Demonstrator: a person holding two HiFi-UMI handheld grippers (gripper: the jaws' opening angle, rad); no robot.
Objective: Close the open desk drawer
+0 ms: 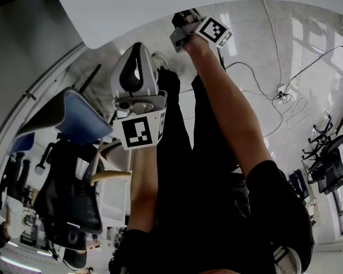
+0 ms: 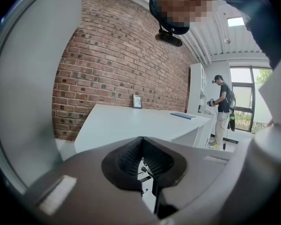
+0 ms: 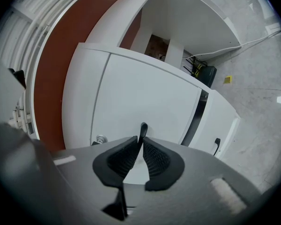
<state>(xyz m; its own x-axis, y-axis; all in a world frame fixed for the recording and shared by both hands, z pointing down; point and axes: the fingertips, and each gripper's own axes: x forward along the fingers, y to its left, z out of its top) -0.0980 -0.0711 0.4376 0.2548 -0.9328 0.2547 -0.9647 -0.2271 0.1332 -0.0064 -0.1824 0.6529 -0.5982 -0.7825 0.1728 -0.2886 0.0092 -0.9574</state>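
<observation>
The broad white desk top (image 1: 160, 4) spans the upper head view. The white drawer cabinet (image 3: 84, 97) fills the right gripper view, its flat white drawer front (image 3: 150, 97) edged by a dark gap on one side. The right gripper (image 3: 141, 138) holds its jaws a slit apart, the thin dark drawer handle (image 3: 143, 127) just at their tips, not clamped. The left gripper (image 2: 143, 139) is closed tight, empty.

Brick wall (image 2: 107, 64), glossy floor (image 1: 257, 50), office chair (image 1: 329, 167)

White desk drawer (image 3: 145, 97), plain flat front, small dark handle (image 3: 143, 127) at its 6 o'clock, round lock (image 3: 100, 138) around 8, dark gap along its 3 o'clock edge.
</observation>
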